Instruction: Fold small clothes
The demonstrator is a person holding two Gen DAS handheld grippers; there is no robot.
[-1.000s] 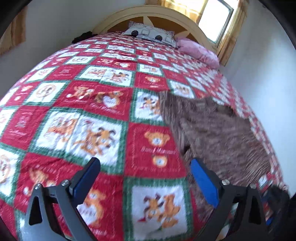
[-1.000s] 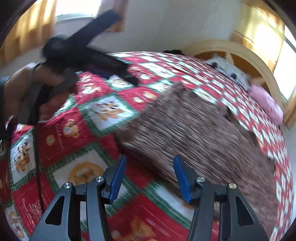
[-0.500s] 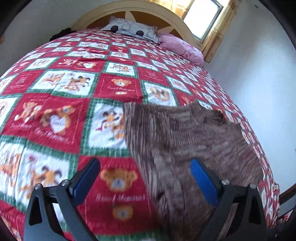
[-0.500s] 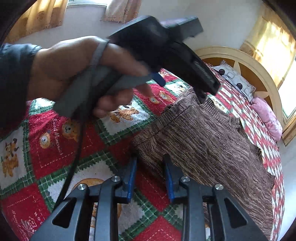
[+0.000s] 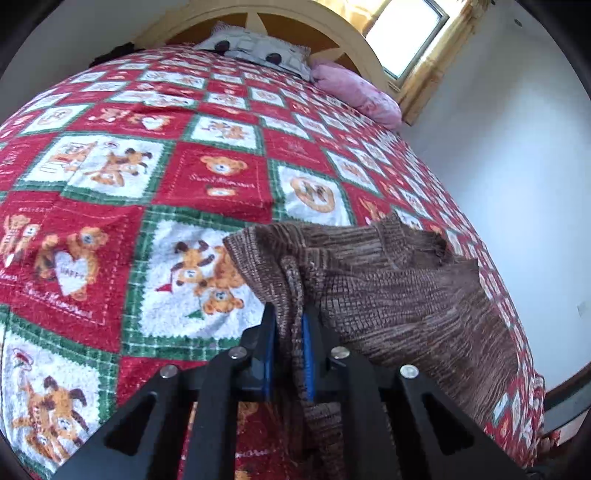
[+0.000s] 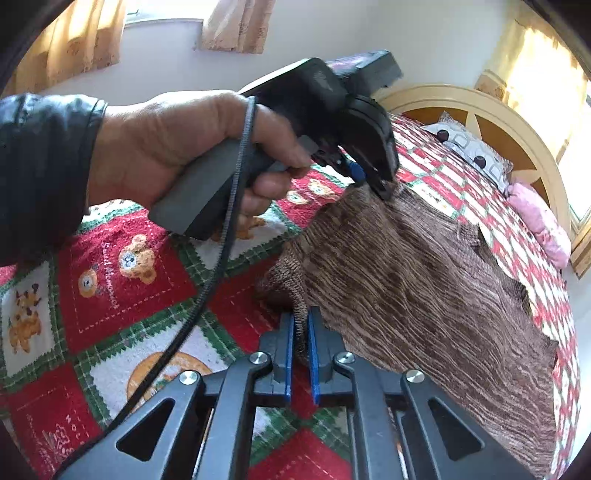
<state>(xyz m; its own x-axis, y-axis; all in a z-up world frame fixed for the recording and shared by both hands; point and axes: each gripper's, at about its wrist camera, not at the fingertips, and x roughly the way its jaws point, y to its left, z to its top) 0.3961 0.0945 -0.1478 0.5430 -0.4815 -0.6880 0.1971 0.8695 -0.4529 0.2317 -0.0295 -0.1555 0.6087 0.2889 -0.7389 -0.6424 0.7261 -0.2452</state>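
Brown knit garment [image 5: 399, 295] lies spread on the teddy-bear quilt [image 5: 110, 206], near its right side. Left gripper [image 5: 290, 332] and right gripper [image 6: 300, 328] are each pinched on 1 near-edge corner. Both corners are best lifted level, kept taut, then carried toward the far edge.

You're over a bed [image 5: 221, 177] spread with a red, green and white teddy-bear quilt. At upper centre sits its arched cream headboard [image 5: 332, 33]; a sunlit window [image 5: 406, 33] glows upper right. White wall [image 5: 517, 166] fills the right.
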